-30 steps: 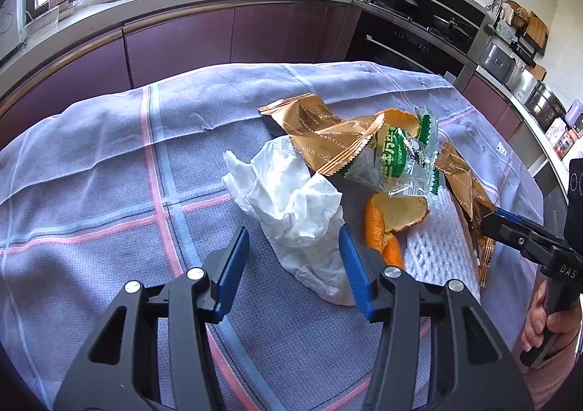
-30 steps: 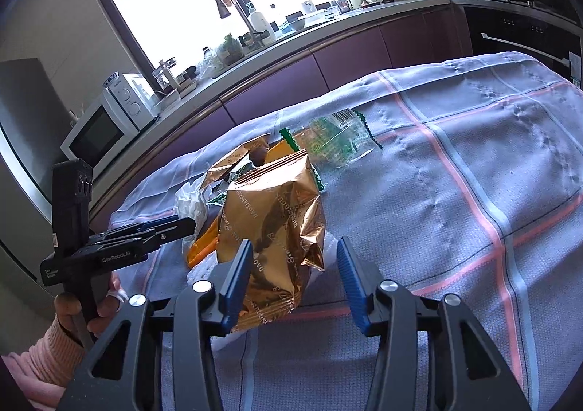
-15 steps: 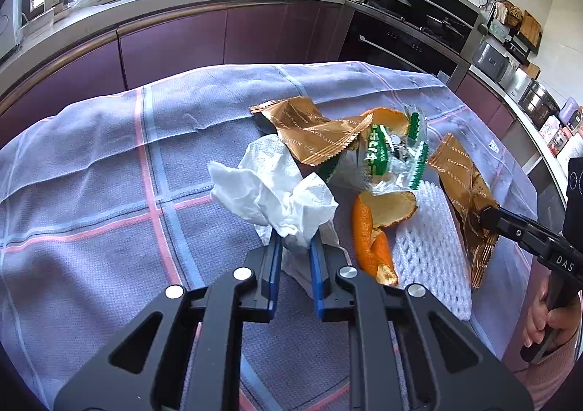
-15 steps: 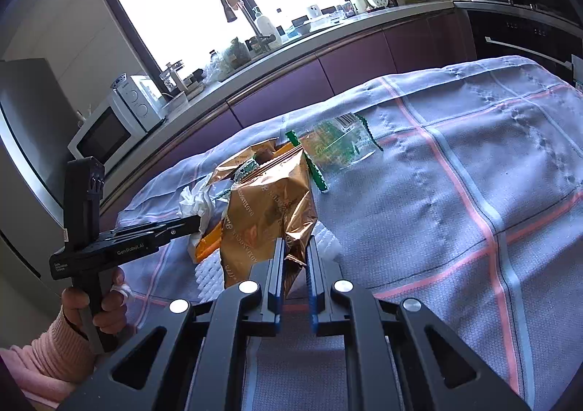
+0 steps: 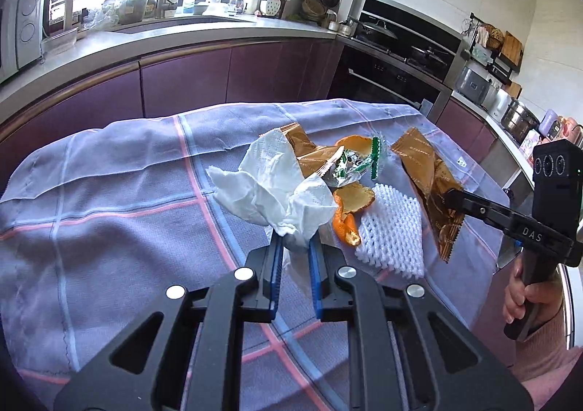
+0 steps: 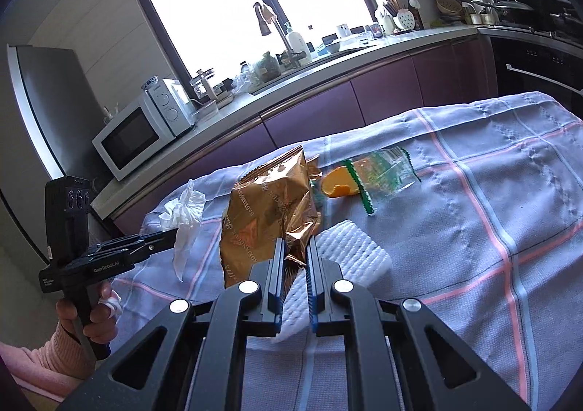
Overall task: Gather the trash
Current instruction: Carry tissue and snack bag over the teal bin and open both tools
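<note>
My left tool [image 5: 293, 247] pinches the white tissue [image 5: 271, 188]. My right tool [image 6: 294, 252] pinches the gold wrapper [image 6: 269, 214]. Orange peel [image 5: 349, 208] and foam net [image 5: 391, 232] lie on the worktop [image 5: 109, 214].

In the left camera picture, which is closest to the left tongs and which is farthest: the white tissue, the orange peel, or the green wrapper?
1. White tissue: pinched in the left tongs, touching them.
2. Orange peel: just right of the tips, on the cloth.
3. Green wrapper: farther back in the pile.
</note>
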Motion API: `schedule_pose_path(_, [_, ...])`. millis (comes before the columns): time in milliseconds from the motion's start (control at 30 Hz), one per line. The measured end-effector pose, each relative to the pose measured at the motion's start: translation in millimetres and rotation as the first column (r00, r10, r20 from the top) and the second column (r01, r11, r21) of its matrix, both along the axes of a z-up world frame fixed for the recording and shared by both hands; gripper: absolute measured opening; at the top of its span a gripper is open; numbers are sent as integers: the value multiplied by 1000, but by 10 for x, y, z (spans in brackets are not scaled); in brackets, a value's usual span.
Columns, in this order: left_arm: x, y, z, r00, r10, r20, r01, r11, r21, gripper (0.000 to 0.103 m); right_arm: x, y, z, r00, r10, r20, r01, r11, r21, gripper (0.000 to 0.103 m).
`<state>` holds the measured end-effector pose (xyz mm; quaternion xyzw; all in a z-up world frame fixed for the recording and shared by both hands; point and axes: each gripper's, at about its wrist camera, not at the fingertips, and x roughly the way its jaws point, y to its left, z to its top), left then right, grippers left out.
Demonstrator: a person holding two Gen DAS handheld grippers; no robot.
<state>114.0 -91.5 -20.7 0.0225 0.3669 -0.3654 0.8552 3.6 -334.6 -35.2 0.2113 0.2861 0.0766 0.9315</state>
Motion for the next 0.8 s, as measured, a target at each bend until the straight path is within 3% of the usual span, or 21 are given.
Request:
schedule_pose_path(400, [-535, 854, 183, 993, 106, 50, -105, 994, -31, 14, 304, 812, 33, 982, 187, 19, -187, 982, 31, 10])
schedule_pose_path(800, [-787, 1639, 234, 965, 253, 73, -252, 967, -34, 14, 565, 1602, 116, 933, 359, 16, -359, 933, 14, 10])
